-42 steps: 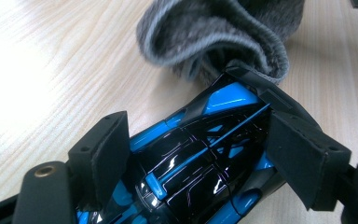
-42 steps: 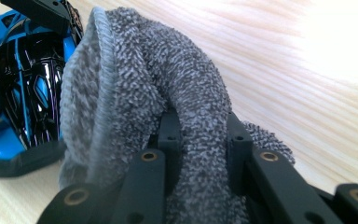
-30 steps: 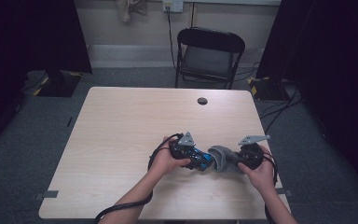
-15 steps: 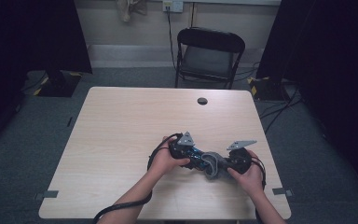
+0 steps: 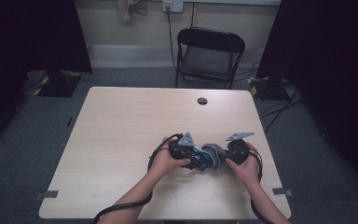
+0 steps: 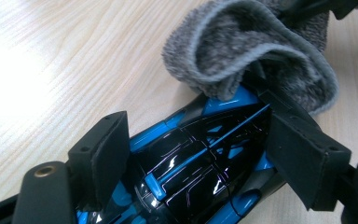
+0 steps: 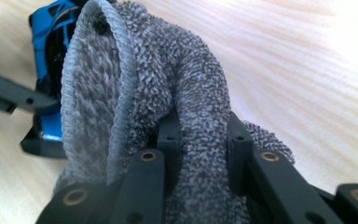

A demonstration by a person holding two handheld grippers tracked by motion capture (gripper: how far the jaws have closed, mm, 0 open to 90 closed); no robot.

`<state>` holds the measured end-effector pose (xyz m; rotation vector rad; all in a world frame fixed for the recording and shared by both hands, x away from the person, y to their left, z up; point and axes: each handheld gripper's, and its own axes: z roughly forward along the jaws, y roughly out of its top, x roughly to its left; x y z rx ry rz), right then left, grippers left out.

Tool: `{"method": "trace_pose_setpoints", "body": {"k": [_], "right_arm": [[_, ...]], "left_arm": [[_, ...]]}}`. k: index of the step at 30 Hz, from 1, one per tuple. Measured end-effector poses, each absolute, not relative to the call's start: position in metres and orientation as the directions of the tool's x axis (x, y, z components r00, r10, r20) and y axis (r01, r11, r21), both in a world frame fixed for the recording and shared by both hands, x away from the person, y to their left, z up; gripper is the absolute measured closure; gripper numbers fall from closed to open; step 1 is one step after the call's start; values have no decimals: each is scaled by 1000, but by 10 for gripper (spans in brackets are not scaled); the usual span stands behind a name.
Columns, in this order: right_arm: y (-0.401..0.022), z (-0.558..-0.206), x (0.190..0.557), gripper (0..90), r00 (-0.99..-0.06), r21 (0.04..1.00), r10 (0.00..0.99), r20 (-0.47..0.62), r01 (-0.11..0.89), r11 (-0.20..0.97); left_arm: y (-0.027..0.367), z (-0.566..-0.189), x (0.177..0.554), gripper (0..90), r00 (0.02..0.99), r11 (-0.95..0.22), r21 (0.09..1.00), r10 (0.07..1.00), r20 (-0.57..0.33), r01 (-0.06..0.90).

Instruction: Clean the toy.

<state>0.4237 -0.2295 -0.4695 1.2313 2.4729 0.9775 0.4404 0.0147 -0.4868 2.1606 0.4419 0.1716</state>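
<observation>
My left gripper (image 6: 198, 135) is shut on a glossy black and blue toy car (image 6: 200, 158), one pad on each flank, low over the wooden table (image 5: 121, 130). In the high view the car (image 5: 196, 158) lies between both hands near the table's front right. A grey terry cloth (image 6: 242, 51) drapes over the car's far end. My right gripper (image 7: 203, 130) is shut on a bunched fold of that cloth (image 7: 168, 74), with the car (image 7: 44, 28) just behind it. From above, the cloth (image 5: 214, 154) touches the car.
A black folding chair (image 5: 209, 56) stands beyond the far edge. A small dark round cap (image 5: 202, 101) sits in the tabletop near the back. Bare wood spreads to the left and behind the hands. Cables trail from both grippers off the front edge.
My right hand has moved left and slightly down, bringing the grey cloth against the car's end. The left hand and the car have stayed put.
</observation>
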Motion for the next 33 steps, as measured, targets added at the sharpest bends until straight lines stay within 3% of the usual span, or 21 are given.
{"method": "trace_pose_setpoints", "body": {"k": [11,17,20,22,26,33], "right_arm": [[-257,-450,441,738,-528,674,846,81,654,344],[-263,-462,443,713,-510,663,855,98,674,326],[-260,-472,439,627,-551,640,827,113,677,363],[-258,-471,436,491,-566,646,819,97,662,380],[-259,-465,434,402,-576,634,816,55,651,417],[-268,-473,434,503,-564,619,823,72,673,406]], "left_arm": [[13,-487,440,216,928,-533,809,370,-42,249],[12,-487,438,215,925,-528,810,377,-45,255],[12,-487,438,209,923,-527,810,383,-44,257],[11,-487,438,205,922,-531,805,385,-47,263],[9,-483,438,204,918,-545,792,393,-47,274],[19,-474,437,200,916,-542,790,398,-58,285]]}}
